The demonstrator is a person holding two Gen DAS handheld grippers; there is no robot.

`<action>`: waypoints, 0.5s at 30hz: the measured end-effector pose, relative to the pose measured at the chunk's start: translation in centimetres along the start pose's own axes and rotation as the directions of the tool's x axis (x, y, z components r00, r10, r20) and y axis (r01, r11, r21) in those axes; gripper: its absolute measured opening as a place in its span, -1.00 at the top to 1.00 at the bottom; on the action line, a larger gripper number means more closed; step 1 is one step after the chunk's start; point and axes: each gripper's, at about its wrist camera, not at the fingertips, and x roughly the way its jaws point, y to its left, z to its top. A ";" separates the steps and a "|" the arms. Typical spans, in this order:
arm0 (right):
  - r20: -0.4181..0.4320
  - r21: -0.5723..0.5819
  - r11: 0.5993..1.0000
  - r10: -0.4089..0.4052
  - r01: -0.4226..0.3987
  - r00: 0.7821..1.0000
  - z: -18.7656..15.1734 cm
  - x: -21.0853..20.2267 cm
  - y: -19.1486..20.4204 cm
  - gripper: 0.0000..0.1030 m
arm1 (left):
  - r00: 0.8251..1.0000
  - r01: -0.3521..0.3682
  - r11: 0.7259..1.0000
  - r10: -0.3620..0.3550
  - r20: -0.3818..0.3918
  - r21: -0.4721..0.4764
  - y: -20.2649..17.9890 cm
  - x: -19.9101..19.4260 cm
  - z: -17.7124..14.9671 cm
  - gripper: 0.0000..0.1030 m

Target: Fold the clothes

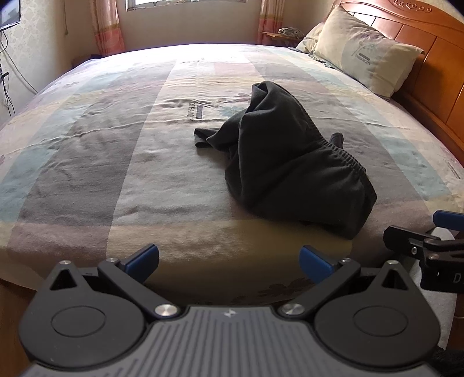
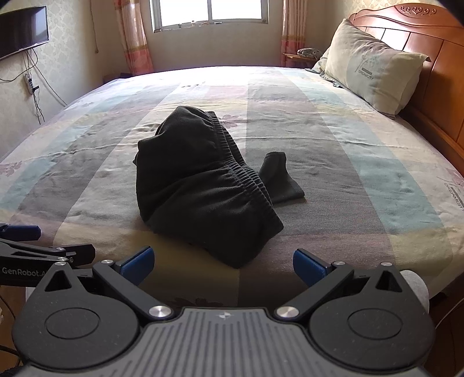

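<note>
A black pair of pants (image 1: 284, 162) with a ribbed elastic waistband lies crumpled in a heap on the bed; it also shows in the right wrist view (image 2: 203, 185). My left gripper (image 1: 229, 262) is open and empty, held at the bed's near edge, short and left of the heap. My right gripper (image 2: 221, 265) is open and empty, right in front of the heap's near edge. The right gripper also shows in the left wrist view (image 1: 429, 232), and the left gripper in the right wrist view (image 2: 43, 243).
The bed (image 1: 87, 150) has a striped pastel sheet. Pillows (image 1: 365, 49) lean against the wooden headboard (image 1: 435, 63) at the right. A window (image 2: 211, 13) with curtains is at the far wall. A wall television (image 2: 21, 32) with cables hangs at left.
</note>
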 end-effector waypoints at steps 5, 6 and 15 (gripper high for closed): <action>0.001 0.005 1.000 0.005 -0.005 1.000 0.1 0.0 -0.1 -1.00 | 1.000 -0.005 1.000 0.005 -0.005 0.002 0.0 0.0 -0.1 -0.99; 0.001 0.006 1.000 0.006 -0.006 1.000 0.1 0.0 -0.1 -1.00 | 1.000 -0.006 1.000 0.006 -0.005 0.002 -0.1 0.0 -0.1 -0.99; 0.004 0.011 1.000 0.008 -0.008 1.000 0.2 0.0 -0.1 -1.00 | 1.000 -0.008 1.000 0.008 -0.006 0.013 -0.3 -0.1 0.0 -0.99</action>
